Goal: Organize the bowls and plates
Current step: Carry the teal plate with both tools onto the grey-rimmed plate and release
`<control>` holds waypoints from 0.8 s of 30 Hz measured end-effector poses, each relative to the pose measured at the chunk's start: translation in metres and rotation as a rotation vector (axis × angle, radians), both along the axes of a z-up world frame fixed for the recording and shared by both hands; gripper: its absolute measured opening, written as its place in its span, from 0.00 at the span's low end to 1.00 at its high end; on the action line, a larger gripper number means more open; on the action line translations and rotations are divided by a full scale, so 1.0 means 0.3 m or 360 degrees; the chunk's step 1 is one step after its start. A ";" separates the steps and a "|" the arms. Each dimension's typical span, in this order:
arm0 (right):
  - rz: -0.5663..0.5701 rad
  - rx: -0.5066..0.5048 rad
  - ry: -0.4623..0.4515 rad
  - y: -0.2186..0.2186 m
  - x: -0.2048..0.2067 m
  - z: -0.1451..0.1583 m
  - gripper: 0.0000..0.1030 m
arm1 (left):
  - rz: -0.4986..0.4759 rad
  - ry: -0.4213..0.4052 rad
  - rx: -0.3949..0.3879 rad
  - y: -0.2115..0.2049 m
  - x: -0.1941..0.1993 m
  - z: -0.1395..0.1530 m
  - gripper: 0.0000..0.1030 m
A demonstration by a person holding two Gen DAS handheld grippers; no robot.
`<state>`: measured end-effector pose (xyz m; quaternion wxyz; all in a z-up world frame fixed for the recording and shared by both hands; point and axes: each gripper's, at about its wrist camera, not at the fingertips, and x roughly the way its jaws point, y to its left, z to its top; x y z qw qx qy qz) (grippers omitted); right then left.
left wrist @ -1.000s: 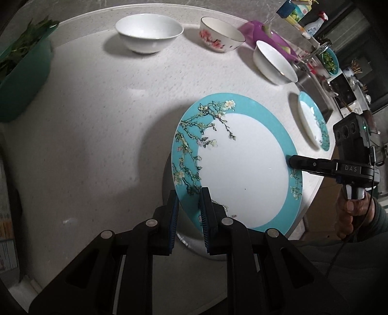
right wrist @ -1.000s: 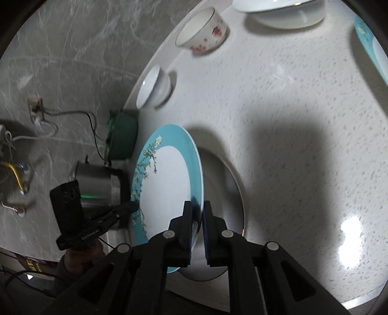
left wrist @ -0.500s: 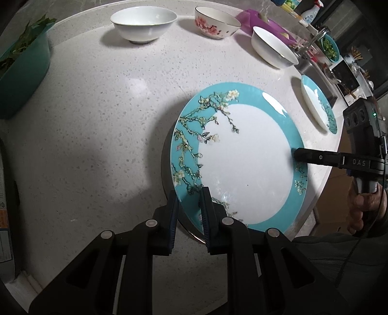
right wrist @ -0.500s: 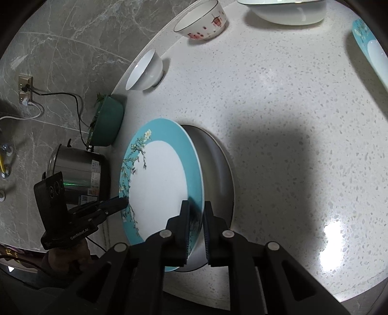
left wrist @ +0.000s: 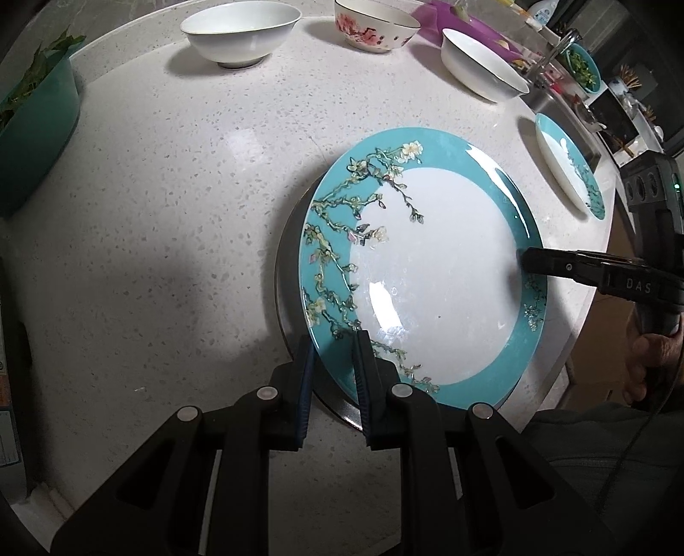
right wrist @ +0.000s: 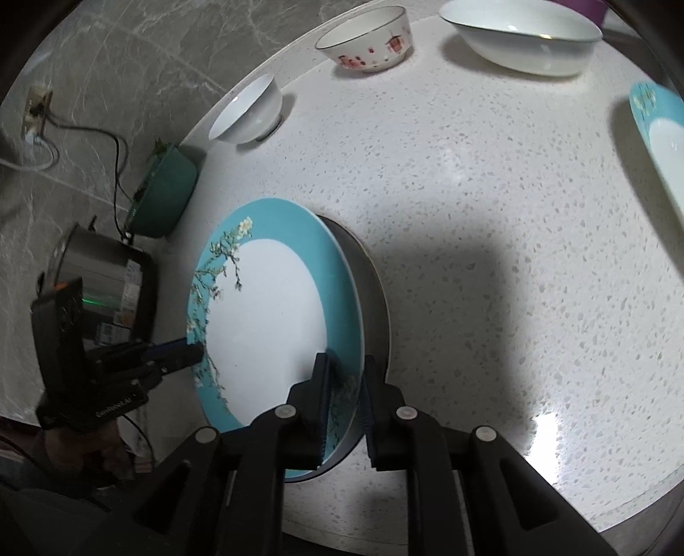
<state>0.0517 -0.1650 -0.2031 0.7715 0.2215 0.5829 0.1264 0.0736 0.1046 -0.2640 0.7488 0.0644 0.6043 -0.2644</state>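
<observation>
Left tongs (left wrist: 333, 368) pinch the near rim of the big teal plate with flowers (left wrist: 427, 273), one finger on top and one under it; right tongs (right wrist: 344, 402) sit around the other side of the same plate, and their jaws have just been opening a little, so there is a small gap on the outer side while the rim is between them; I cannot tell if the pads press on it now; the plate lies tilted on top of a grey plate (left wrist: 290, 273), close to the edge of the white speckled surface (left wrist: 171, 214); a second teal plate (left wrist: 568, 167) lies flat near the far right edge, well apart from the first; three bowls stand along the back: a plain white bowl (left wrist: 239, 36), a bowl with pink flowers (left wrist: 372, 32) and a wide white bowl (left wrist: 483, 70); a green tub with leaves (left wrist: 34, 128) stands at the left; a person's hand (left wrist: 650, 363) holds the right tongs from below; a silver pot (right wrist: 102, 282) stands past the edge of the surface.
</observation>
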 end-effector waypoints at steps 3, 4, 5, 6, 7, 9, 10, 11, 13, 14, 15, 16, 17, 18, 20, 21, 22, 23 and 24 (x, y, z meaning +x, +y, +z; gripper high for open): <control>0.0055 -0.0082 -0.0022 0.021 0.005 0.010 0.19 | 0.0010 -0.0009 0.0024 -0.003 -0.002 0.002 0.17; 0.0071 -0.0110 -0.0029 0.030 0.007 0.013 0.20 | 0.0009 -0.0014 0.0032 -0.006 -0.004 0.002 0.17; 0.0090 -0.0145 -0.0037 0.038 0.007 0.016 0.20 | 0.0011 -0.0016 0.0038 -0.009 -0.005 0.003 0.17; 0.0117 -0.0192 -0.0044 0.052 0.010 0.021 0.21 | 0.0014 -0.0022 0.0049 -0.015 -0.005 0.004 0.17; 0.0137 -0.0229 -0.0049 0.061 0.009 0.025 0.22 | 0.0013 -0.0034 0.0062 -0.019 -0.008 0.004 0.17; 0.0160 -0.0276 -0.0089 0.086 0.010 0.032 0.25 | 0.0000 -0.0056 0.0091 -0.031 -0.010 0.006 0.17; 0.0190 -0.0333 -0.0093 0.103 0.011 0.036 0.25 | 0.0000 -0.0060 0.0096 -0.035 -0.011 0.006 0.17; 0.0200 -0.0356 -0.0098 0.109 0.010 0.037 0.25 | -0.0001 -0.0061 0.0097 -0.037 -0.013 0.005 0.17; 0.0201 -0.0372 -0.0099 0.112 0.012 0.038 0.27 | -0.0007 -0.0063 0.0094 -0.040 -0.016 0.004 0.17; 0.0204 -0.0385 -0.0101 0.114 0.011 0.037 0.27 | -0.0008 -0.0063 0.0090 -0.043 -0.016 0.004 0.17; 0.0208 -0.0402 -0.0105 0.120 0.012 0.038 0.28 | -0.0009 -0.0065 0.0089 -0.036 -0.017 0.002 0.17; 0.0215 -0.0425 -0.0111 0.124 0.011 0.040 0.28 | -0.0010 -0.0070 0.0090 -0.038 -0.016 0.002 0.17; 0.0218 -0.0437 -0.0118 0.129 0.009 0.040 0.28 | -0.0011 -0.0070 0.0087 -0.037 -0.016 0.001 0.17; 0.0224 -0.0452 -0.0127 0.136 0.008 0.041 0.29 | -0.0013 -0.0071 0.0087 -0.032 -0.016 0.000 0.17; 0.0252 -0.0518 -0.0137 0.153 0.005 0.044 0.30 | -0.0016 -0.0072 0.0086 -0.034 -0.014 -0.001 0.17; 0.0259 -0.0536 -0.0144 0.161 0.005 0.044 0.31 | -0.0017 -0.0074 0.0088 -0.035 -0.013 -0.002 0.18; 0.0272 -0.0569 -0.0148 0.169 0.004 0.045 0.32 | -0.0018 -0.0075 0.0087 -0.033 -0.017 -0.001 0.18; 0.0285 -0.0599 -0.0150 0.179 0.002 0.045 0.33 | -0.0018 -0.0077 0.0085 -0.034 -0.016 -0.001 0.18; 0.0297 -0.0632 -0.0152 0.188 0.001 0.044 0.35 | -0.0019 -0.0077 0.0084 -0.035 -0.016 0.000 0.18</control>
